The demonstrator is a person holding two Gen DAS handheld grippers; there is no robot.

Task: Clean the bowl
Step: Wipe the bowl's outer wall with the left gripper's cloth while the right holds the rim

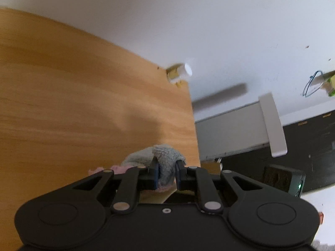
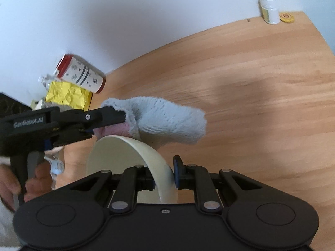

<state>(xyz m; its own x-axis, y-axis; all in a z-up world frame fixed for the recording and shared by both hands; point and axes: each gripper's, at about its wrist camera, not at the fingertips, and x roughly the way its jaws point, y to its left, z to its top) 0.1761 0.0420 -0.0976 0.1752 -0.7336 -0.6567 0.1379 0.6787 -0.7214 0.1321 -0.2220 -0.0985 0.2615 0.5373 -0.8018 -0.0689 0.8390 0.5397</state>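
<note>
A wooden table [image 2: 240,79] runs up to a white wall [image 2: 125,10]. At about one o'clock in the right wrist view, a white-capped bottle [image 2: 269,8] stands by the wall, with a small yellow roll [image 2: 287,17] just beside it. Around ten o'clock, a red-and-white patterned canister [image 2: 81,74] leans over crumpled yellow foil packaging [image 2: 67,95], a clear bottle [image 2: 46,81] close at its left.
</note>
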